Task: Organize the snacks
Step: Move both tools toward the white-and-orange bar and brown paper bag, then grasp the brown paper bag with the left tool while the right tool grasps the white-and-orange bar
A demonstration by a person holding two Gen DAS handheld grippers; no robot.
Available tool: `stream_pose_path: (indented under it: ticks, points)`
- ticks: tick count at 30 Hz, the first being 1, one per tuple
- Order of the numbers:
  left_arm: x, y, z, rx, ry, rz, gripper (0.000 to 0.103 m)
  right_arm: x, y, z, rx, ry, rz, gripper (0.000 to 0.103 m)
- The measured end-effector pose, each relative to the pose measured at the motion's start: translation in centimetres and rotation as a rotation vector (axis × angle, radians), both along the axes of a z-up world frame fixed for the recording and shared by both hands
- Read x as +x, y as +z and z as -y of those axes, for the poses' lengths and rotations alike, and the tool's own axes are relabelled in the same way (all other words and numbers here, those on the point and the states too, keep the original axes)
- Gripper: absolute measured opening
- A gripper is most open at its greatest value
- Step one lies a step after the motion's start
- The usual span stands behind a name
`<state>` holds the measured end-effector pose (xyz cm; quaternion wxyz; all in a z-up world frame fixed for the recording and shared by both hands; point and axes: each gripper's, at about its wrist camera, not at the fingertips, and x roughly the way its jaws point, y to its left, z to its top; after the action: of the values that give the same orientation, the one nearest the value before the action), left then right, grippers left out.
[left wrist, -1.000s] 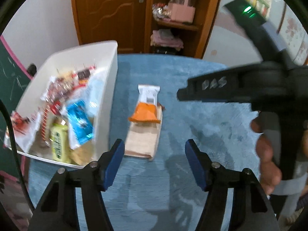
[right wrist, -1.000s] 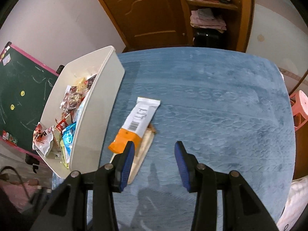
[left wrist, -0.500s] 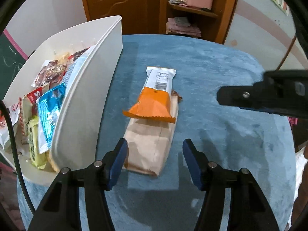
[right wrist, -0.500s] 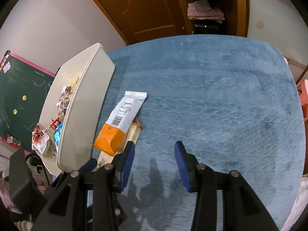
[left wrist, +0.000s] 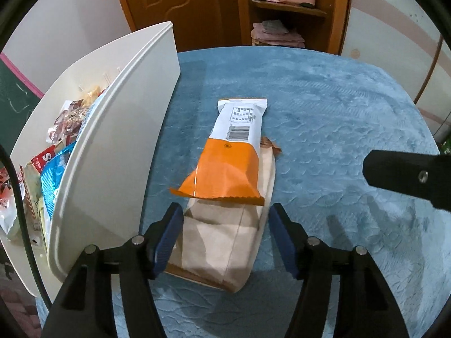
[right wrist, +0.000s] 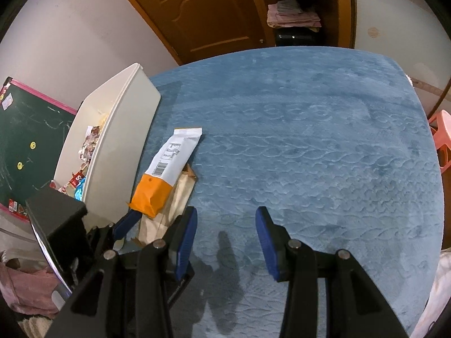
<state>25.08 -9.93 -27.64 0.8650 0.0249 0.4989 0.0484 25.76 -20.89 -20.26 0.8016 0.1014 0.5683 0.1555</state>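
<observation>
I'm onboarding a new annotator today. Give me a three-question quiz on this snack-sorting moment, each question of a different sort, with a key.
1. True or false: the left gripper is shut on the beige packet.
2. Which packet lies on top? A) the orange-and-white packet B) the beige packet
3. Fill in: the white bin sits to the ____ of both packets in the left wrist view.

Key: 1 false, its fingers straddle the packet, open. 2 A. 3 left.
</observation>
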Motion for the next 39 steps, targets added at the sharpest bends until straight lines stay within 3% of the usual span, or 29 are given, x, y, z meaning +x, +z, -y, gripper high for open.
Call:
stream_pose_path:
  ticks: [5,11,14,16,17,27,39]
  points:
    - [0.5,-0.6,0.4,0.033,-0.015,-0.019,0.072,0.1,0.0,0.4,-0.014,-0.017,0.0,0.044]
    - [1.7,-0.8,-0.5,-0.04,0.005,-0.044,0.073,0.2,-0.2,0.7,-0.016,-0.022,-0.004,0.044]
    - [1.7,-0.9,-0.5,-0.041,-0.003,-0.037,0.073,0.5,-0.2,0.6,-0.011,-0.024,-0.006,0.044]
    - [1.6,-1.0,-0.8,-0.062,-0.013,-0.031,0.069,0.6,-0.1,0.6,-0.004,-0.025,-0.006,0.044]
    - [1.6,-1.0,-1.1,-0.084,-0.014,-0.029,0.06,0.6,-0.1,0.5,-0.002,-0.024,-0.005,0.044]
    - [-2.4,-0.7,-0.2,-0.091,-0.064,-0.048,0.058,1.3,0.2,-1.1,-0.014,0.017,0.0,0.044]
    - [-8.8,0.1,-3.1,-0.09,-0.16,-0.116,0.058,3.5,-1.3,-6.0,-0.036,0.077,-0.029,0.044]
